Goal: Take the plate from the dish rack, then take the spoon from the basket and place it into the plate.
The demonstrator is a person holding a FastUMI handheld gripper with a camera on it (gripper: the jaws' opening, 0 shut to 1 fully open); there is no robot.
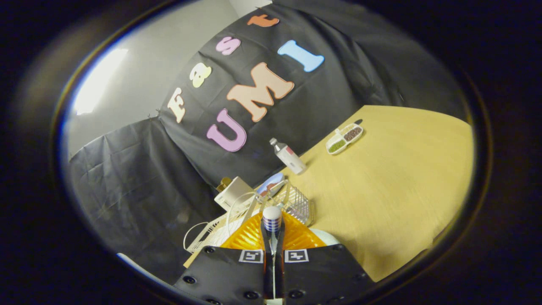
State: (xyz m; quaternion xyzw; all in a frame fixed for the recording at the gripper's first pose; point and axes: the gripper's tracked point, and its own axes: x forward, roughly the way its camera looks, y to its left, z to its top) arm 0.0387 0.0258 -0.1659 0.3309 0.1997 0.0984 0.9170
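Spoon is clamped between the fingers of the tool, which are narrowed right down onto its handle; its rounded, striped end stands up just ahead of them. Directly beyond the spoon lies the orange plate, flat on the desk, so the spoon seems to be held over it on purpose, lined up for a drop into the ribbed middle. Behind the plate sits the wire basket, and beside that the white rack, both near enough that the carry is short. Farther behind the plate, toward the wall, a bottle leans in this tilted view, and a small divided dish lies well apart from it. I judge the plate step done and the spoon nearly delivered; lowering and letting go is what remains.
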